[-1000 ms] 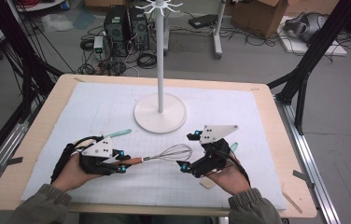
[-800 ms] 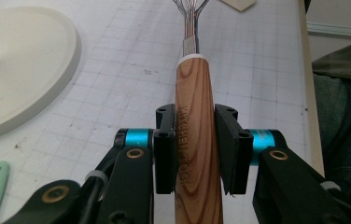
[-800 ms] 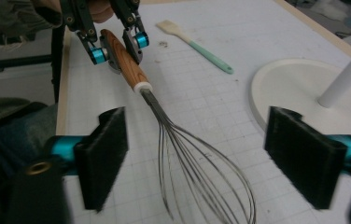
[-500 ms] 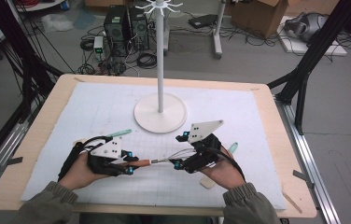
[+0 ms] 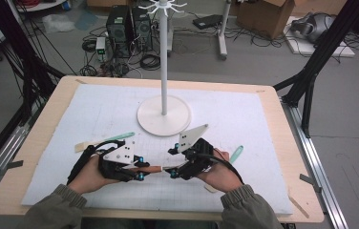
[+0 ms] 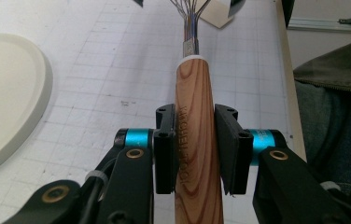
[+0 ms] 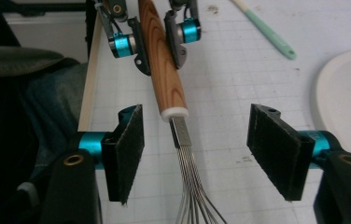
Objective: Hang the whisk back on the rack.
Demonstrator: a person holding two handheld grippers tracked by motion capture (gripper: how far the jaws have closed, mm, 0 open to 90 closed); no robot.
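Note:
A whisk with a wooden handle [image 5: 152,168] lies level just above the white mat, between my two hands. My left gripper [image 5: 139,171] is shut on that handle; in the left gripper view its pads [image 6: 165,144] press both sides of the wooden handle [image 6: 194,140]. My right gripper [image 5: 174,171] faces it from the right. In the right gripper view its jaws have just been closing and stand either side of the whisk's wire neck [image 7: 185,149] without touching it. My left gripper [image 7: 157,42] appears beyond, clamped on the handle.
A white stand with a round base [image 5: 163,117] and tall pole rises at mid-table. A mint spatula [image 5: 115,138] lies left of my left hand, another [image 5: 236,153] right of my right hand. A small wooden piece [image 5: 211,188] lies near the front edge.
The two hands have come closer together. My right gripper has slid left over the whisk's wires up to the neck, and its jaws have narrowed. The left grip is unchanged.

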